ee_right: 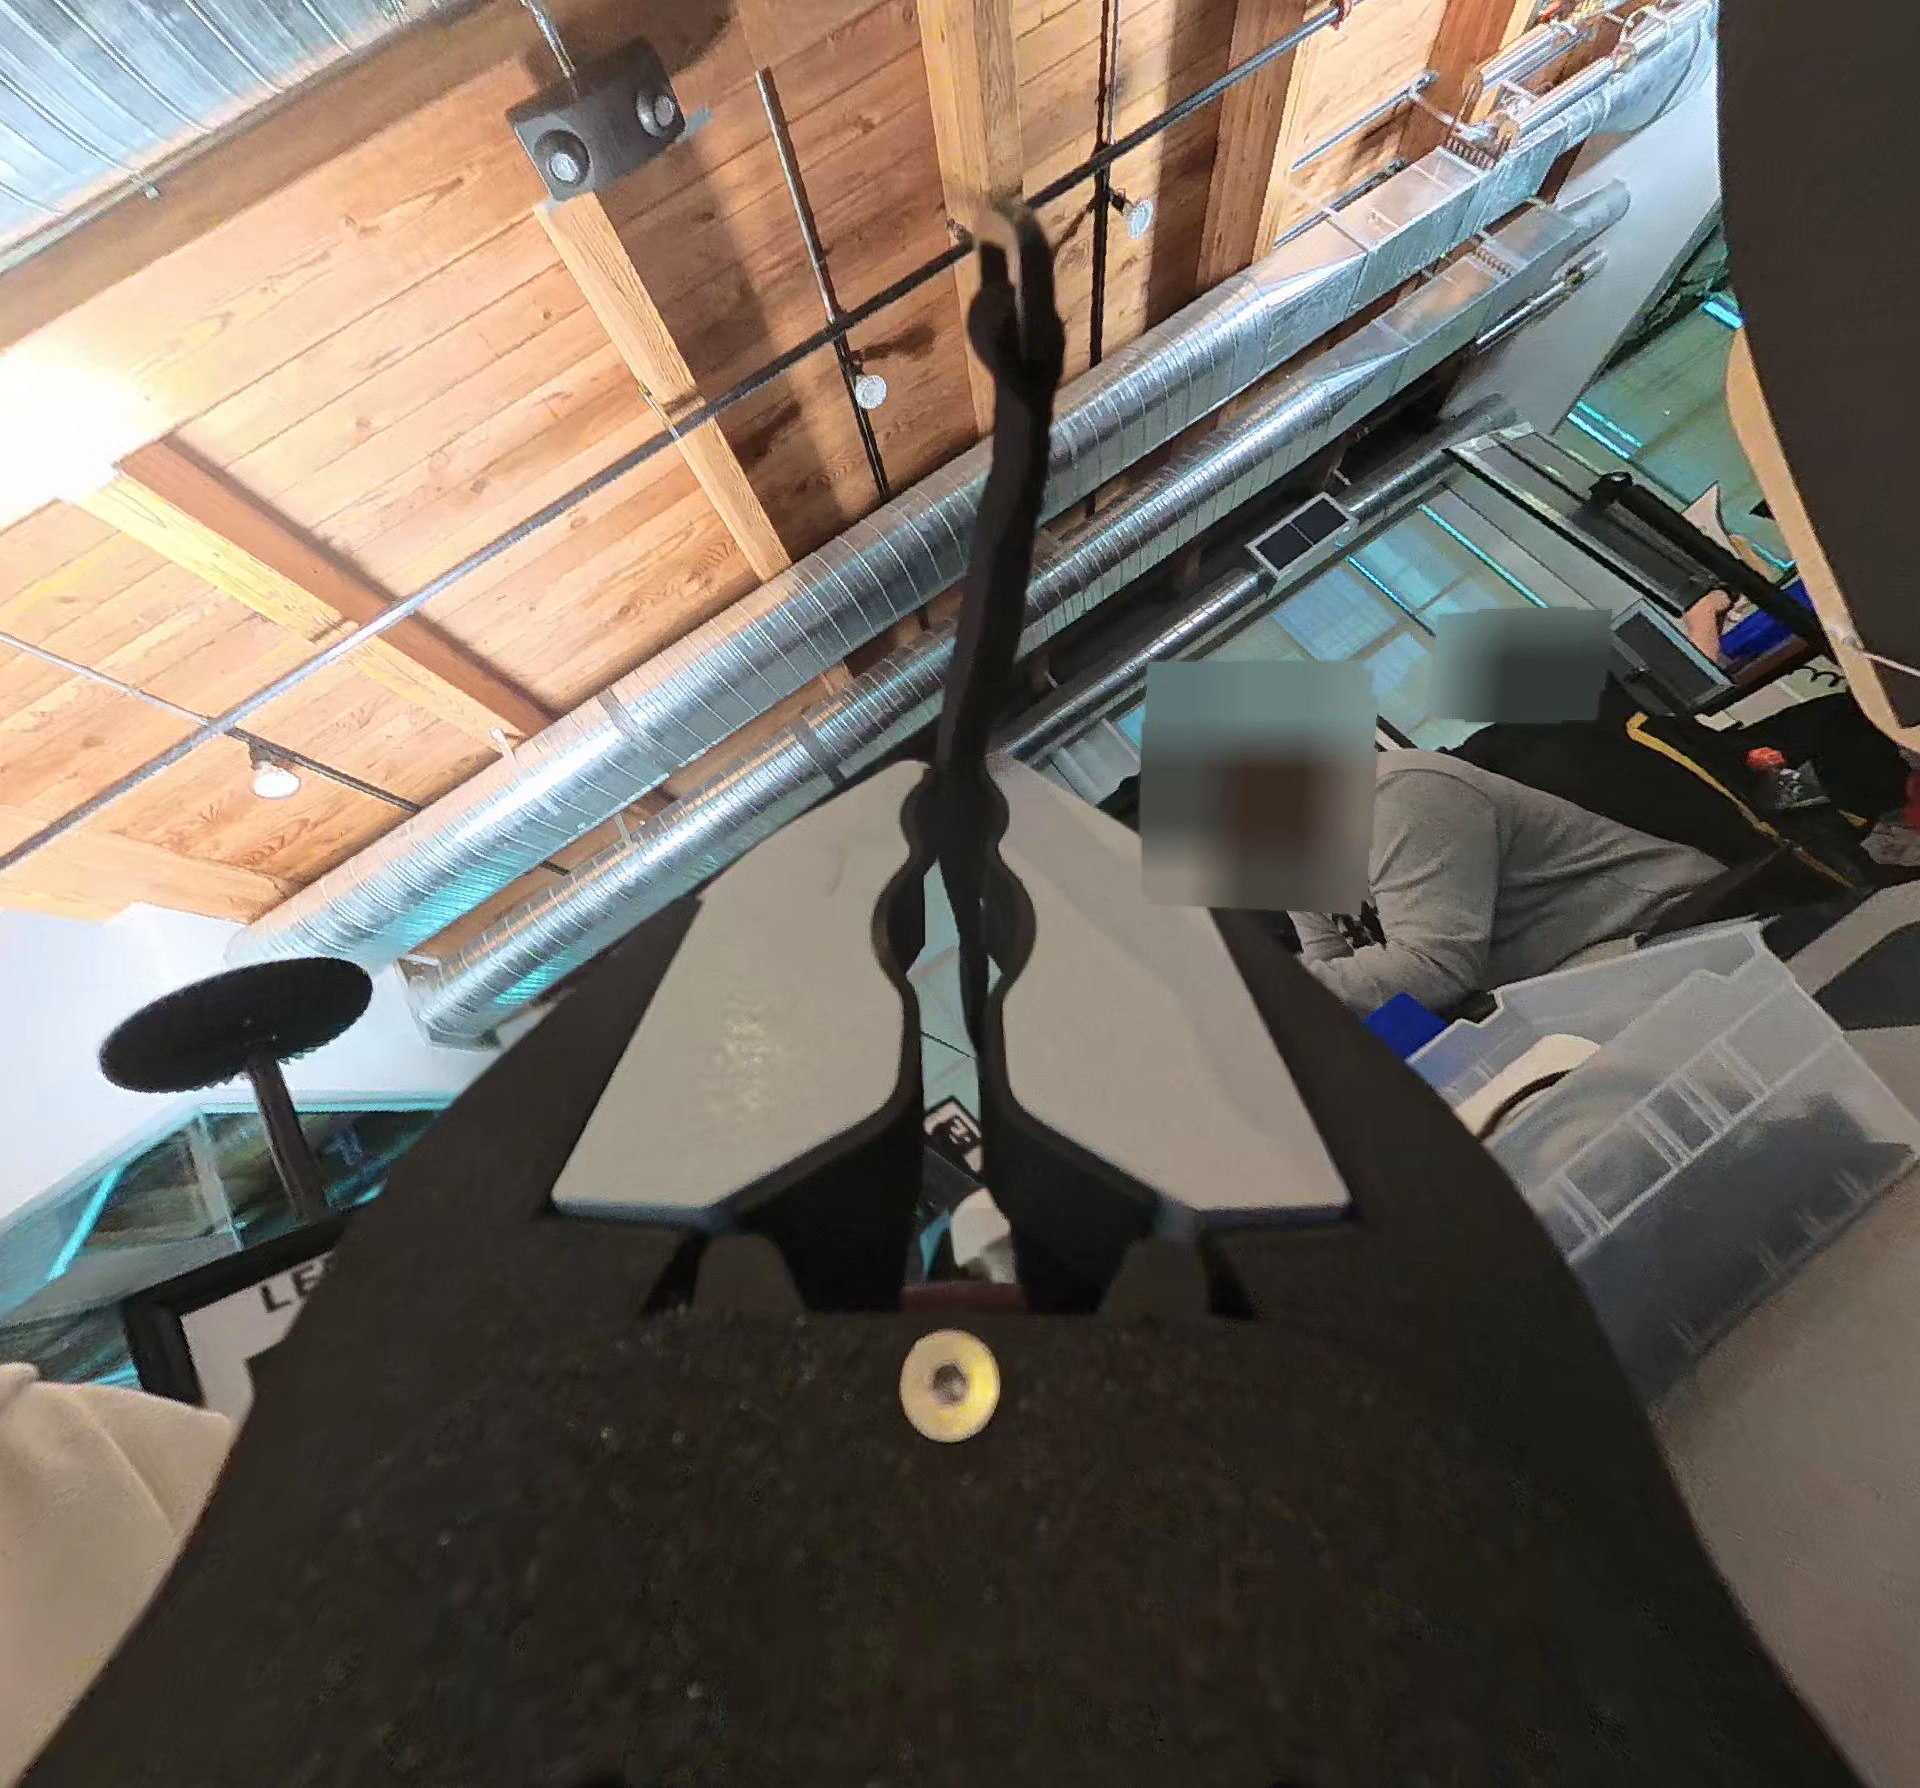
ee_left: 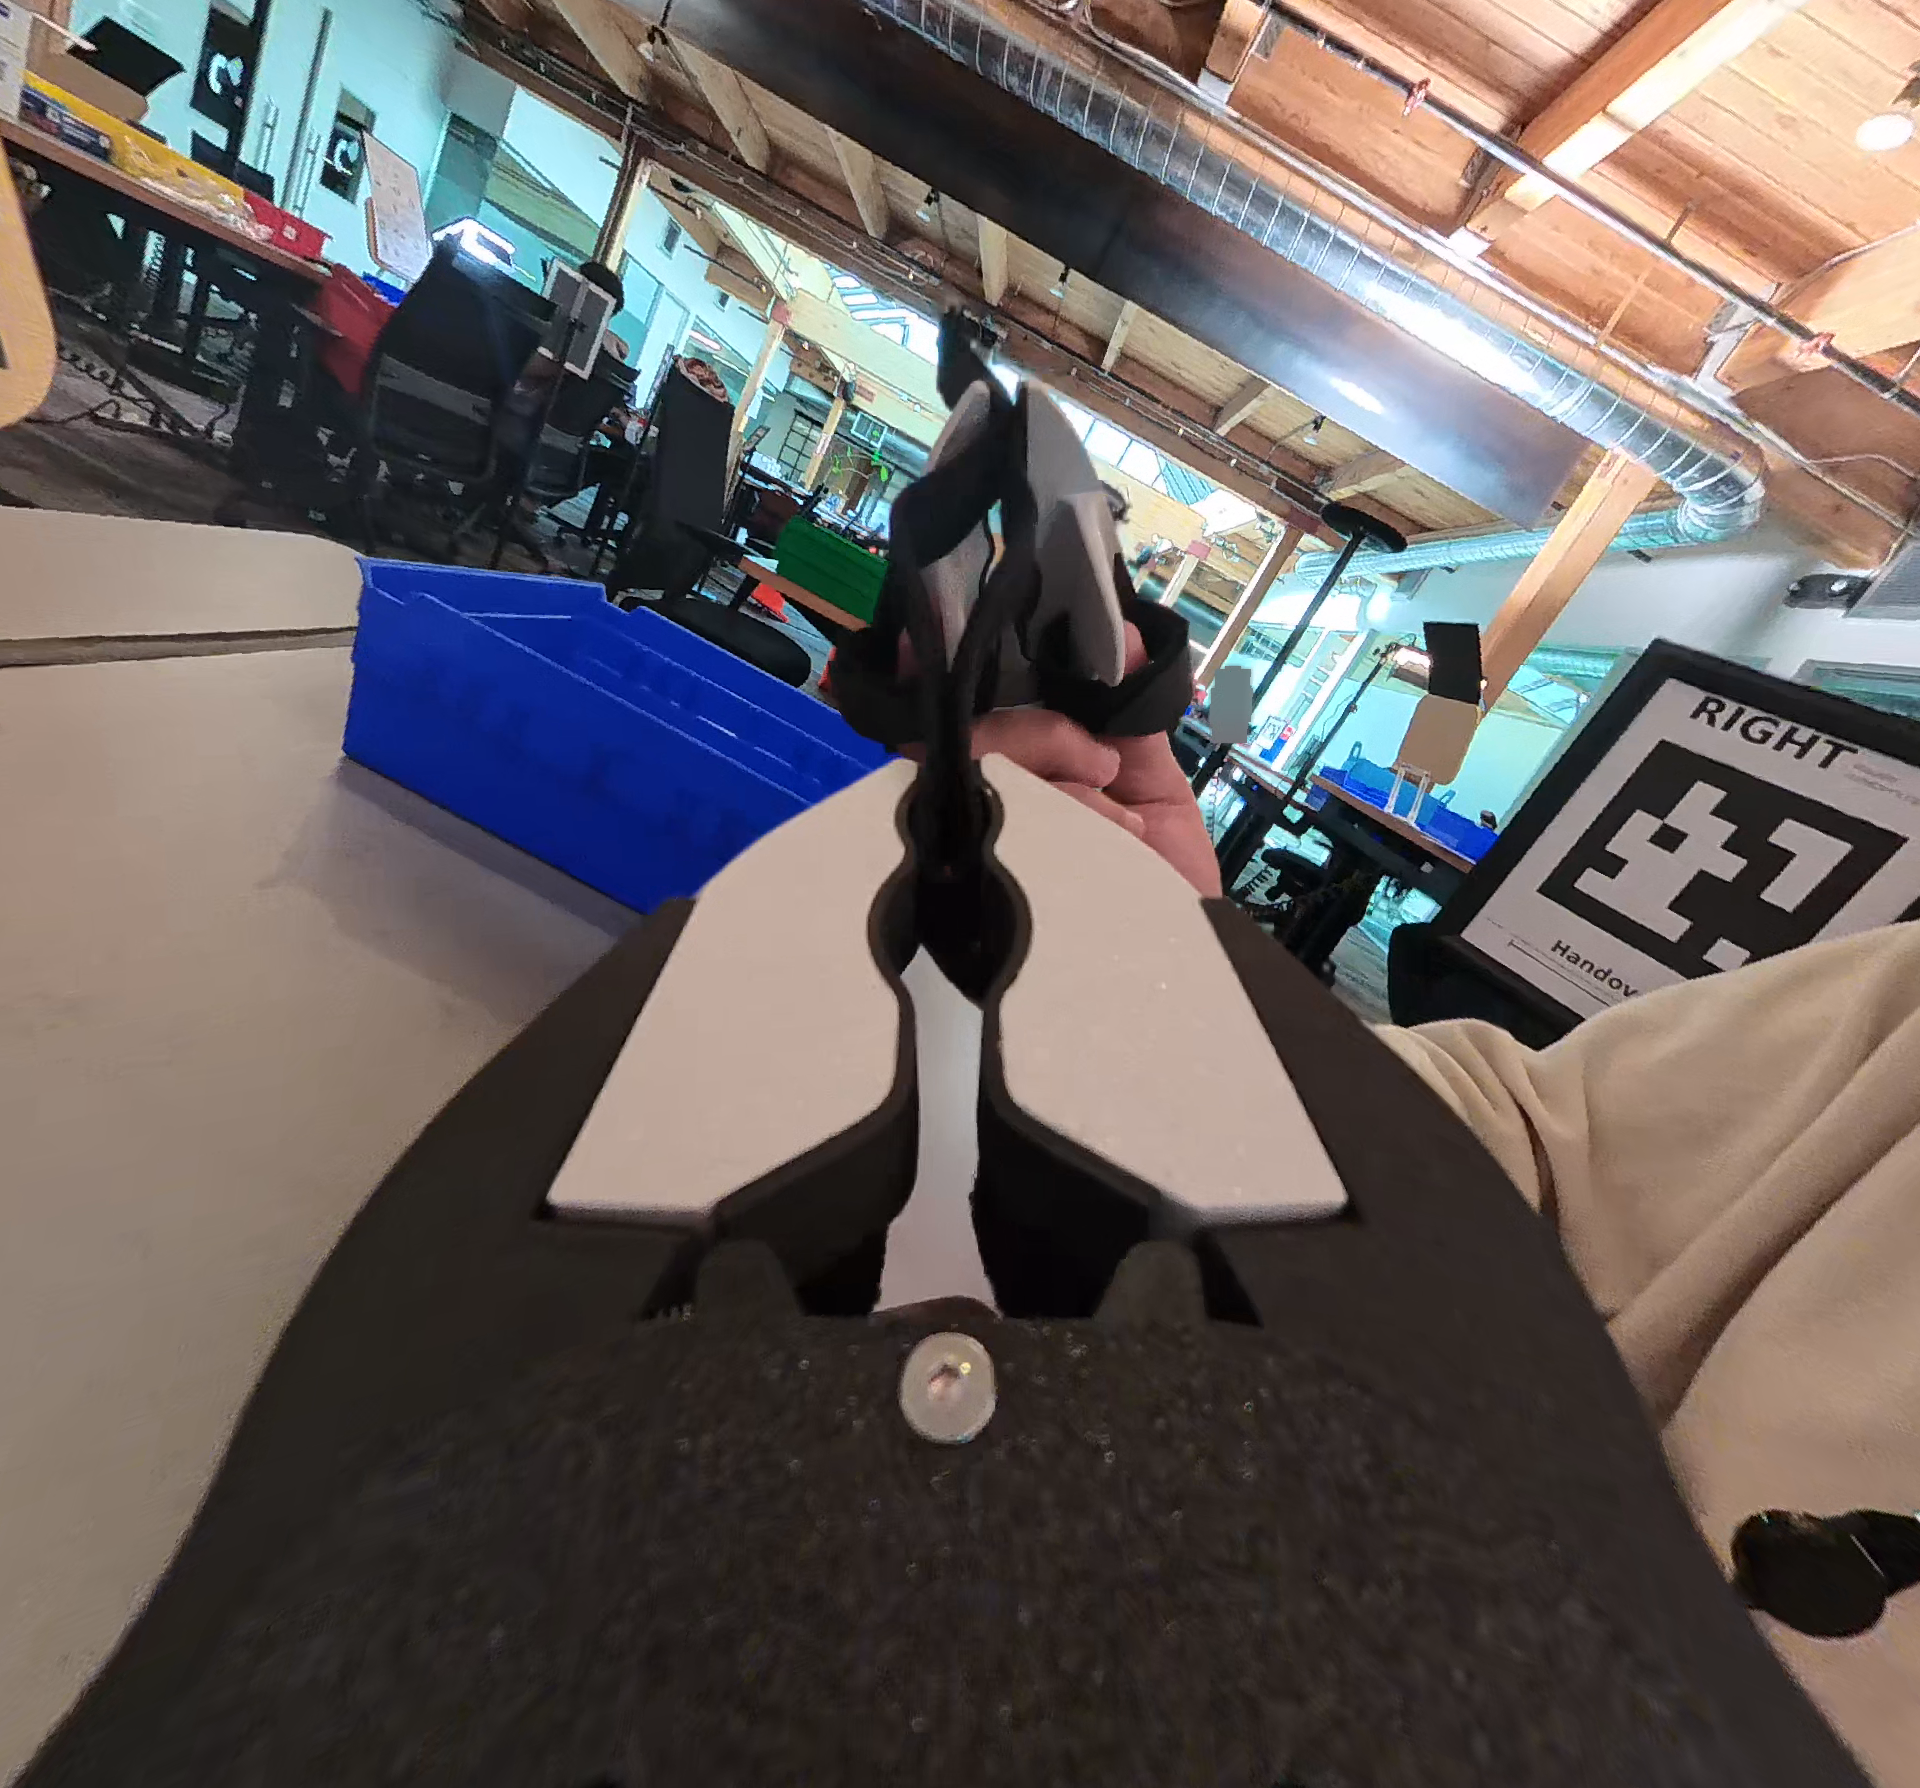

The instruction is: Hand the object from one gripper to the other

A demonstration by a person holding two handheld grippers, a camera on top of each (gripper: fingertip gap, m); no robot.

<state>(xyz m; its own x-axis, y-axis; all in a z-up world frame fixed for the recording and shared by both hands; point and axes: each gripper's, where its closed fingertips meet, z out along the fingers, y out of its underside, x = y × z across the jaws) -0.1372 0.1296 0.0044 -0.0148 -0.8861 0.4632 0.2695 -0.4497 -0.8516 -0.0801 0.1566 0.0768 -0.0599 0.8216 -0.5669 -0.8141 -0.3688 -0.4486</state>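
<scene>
The object is a thin black strap [ee_left: 948, 741]. In the left wrist view my left gripper [ee_left: 948, 784] is shut on its lower part, and the pads press on it at the tips. The strap runs up from there into my right gripper [ee_left: 995, 398], which points upward just beyond, held by a hand [ee_left: 1101, 772]. In the right wrist view my right gripper [ee_right: 961, 788] is shut on the same strap [ee_right: 1003, 491]. The strap's free end [ee_right: 1013, 263] sticks up past the fingertips toward the ceiling. Both grippers hold the strap at once, above the table.
A blue bin [ee_left: 582, 699] stands on the grey table [ee_left: 156, 907] to the left. A framed black-and-white marker board [ee_left: 1704, 845] stands at the right, behind a cream sleeve [ee_left: 1714, 1167]. A clear plastic bin [ee_right: 1683, 1094] and seated people [ee_right: 1507, 855] are at the right. The grippers' ends are close to 10 centimetres from one another.
</scene>
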